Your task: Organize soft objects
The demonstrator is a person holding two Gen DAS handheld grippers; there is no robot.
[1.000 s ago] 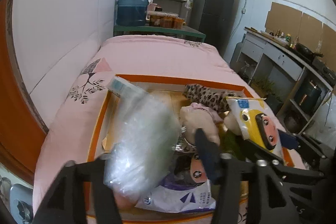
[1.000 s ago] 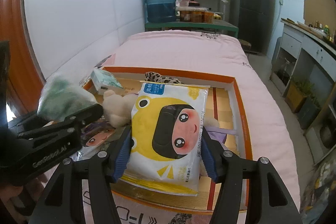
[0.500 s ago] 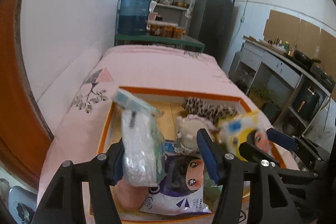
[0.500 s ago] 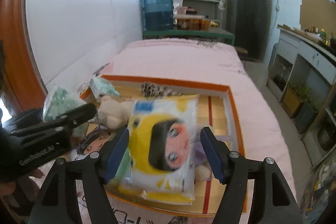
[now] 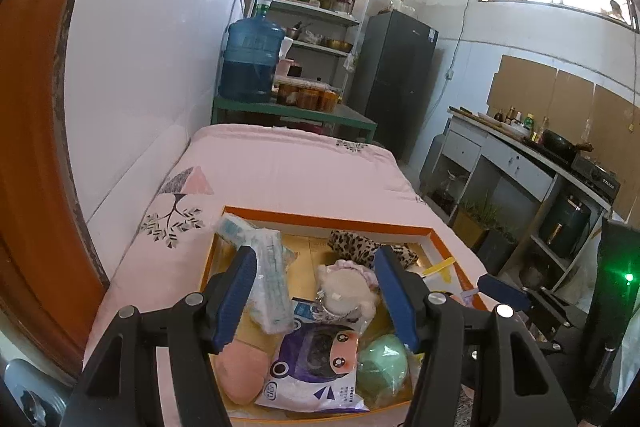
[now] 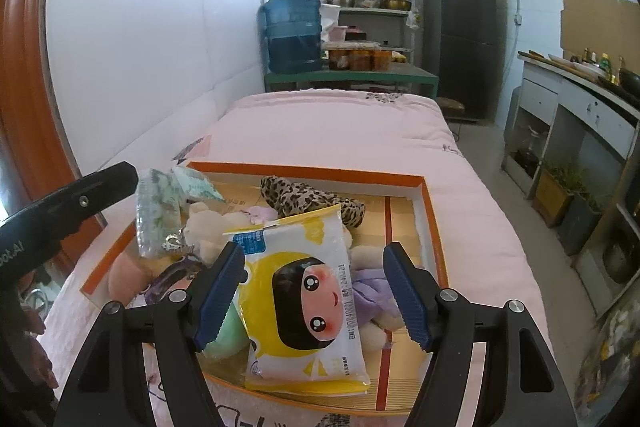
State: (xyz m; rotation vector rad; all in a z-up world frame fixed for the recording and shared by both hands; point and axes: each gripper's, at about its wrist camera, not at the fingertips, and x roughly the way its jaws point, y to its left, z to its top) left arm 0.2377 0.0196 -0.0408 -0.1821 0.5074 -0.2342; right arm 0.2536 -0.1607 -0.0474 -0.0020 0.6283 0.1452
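Note:
An orange-rimmed box [image 5: 320, 217] on the bed holds several soft things. My left gripper [image 5: 316, 293] hovers open above its near left part. A clear tissue pack [image 5: 272, 283] stands in the box just past the left pad, not pinched. Below lie a cream plush [image 5: 344, 287], a purple wipes pack [image 5: 316, 367], a green ball [image 5: 382, 363] and a pink ball [image 5: 240, 367]. My right gripper [image 6: 314, 291] is open. The yellow wipes pack [image 6: 304, 291] rests on the toys between its pads, free of both. A leopard cloth [image 6: 312, 199] lies at the box's far side.
The box [image 6: 304, 171] sits on a pink bedspread [image 6: 340, 123] against a white padded wall [image 6: 152, 47]. Beyond the bed stands a green table with a water jug [image 6: 294, 35], shelves and a dark fridge [image 6: 460, 35]. A counter [image 6: 580, 87] runs along the right.
The right jaws spread and the yellow pack dropped from them onto the toys. The left gripper rose and drew back from the tissue pack, which stayed in the box.

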